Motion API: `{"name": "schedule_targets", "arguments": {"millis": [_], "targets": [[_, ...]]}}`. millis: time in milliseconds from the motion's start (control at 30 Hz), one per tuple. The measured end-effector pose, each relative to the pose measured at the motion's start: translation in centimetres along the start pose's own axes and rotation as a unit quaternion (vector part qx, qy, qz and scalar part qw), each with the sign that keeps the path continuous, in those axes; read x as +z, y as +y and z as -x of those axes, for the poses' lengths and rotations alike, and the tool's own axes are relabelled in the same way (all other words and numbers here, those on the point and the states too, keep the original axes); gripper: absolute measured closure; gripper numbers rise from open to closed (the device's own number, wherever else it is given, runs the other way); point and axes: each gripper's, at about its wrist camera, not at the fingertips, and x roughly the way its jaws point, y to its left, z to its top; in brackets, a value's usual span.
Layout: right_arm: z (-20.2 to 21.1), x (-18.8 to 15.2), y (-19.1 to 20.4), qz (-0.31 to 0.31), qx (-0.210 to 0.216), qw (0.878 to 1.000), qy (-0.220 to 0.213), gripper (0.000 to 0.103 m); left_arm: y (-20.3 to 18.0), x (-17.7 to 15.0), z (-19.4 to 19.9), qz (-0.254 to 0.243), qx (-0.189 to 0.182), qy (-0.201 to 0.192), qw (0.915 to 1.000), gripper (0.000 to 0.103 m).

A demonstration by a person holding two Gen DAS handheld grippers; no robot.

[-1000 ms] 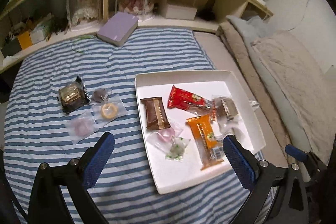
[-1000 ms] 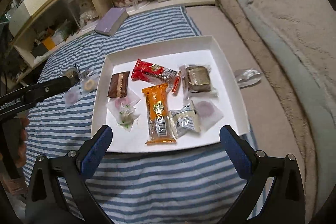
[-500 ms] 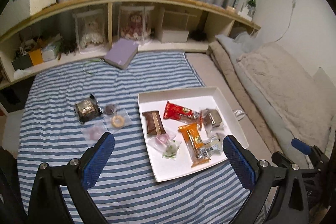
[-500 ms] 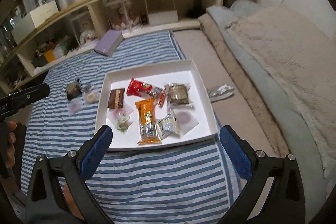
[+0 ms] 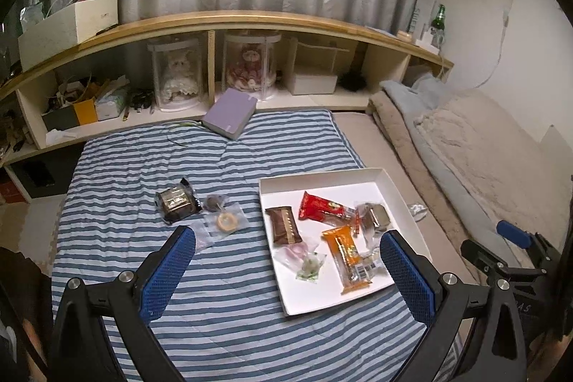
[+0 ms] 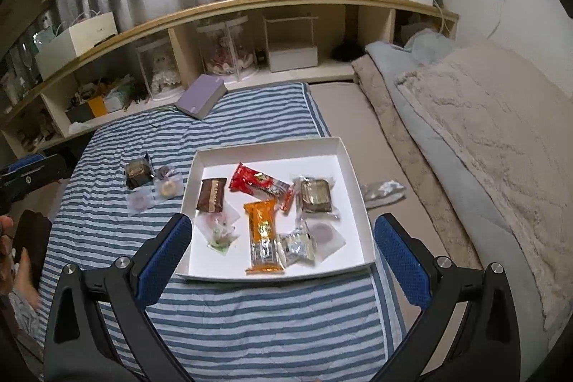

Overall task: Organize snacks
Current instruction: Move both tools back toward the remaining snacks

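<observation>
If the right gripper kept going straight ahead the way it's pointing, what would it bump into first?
Probably the white tray, likely around the orange packet lying in it. The gripper's open jaws frame that spot, though depth is hard to judge.

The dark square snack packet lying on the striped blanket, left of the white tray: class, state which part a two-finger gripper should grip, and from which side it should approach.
Grip the dark square snack packet across its raised middle, coming straight down from above. It lies flat on the striped blanket, so a side approach would likely only push it. The left gripper is open and the nearer one.
</observation>
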Motion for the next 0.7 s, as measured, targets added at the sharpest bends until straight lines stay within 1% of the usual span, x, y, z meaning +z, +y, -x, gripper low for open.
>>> {"name": "schedule_targets", "arguments": {"millis": [167,333,467,567,700], "targets": [[-0.6,1.4,2.0,0.001,0.012,1.0,-0.018,0.0,2.1,1.3,-1.4,0.008,0.008,-0.007,0.9999,0.0],[-2.4,3.2,4.7,0.001,0.03,0.999,-0.031,0.0,5.9,3.0,-4.3,0.021,0.006,-0.016,0.9996,0.0],[-5.4,5.1,7.1,-0.002,0.047,0.998,-0.045,0.0,9.7,4.3,-8.1,0.025,0.018,-0.015,0.9994,0.0],[-8.9,6.4,9.0,-0.007,0.08,0.996,-0.047,0.0,12.4,4.8,-11.5,0.025,0.026,-0.015,0.9993,0.0],[-14.0,7.6,11.9,0.003,0.121,0.992,-0.041,0.0,15.9,5.1,-16.8,0.029,0.036,-0.02,0.9987,0.0]]}}
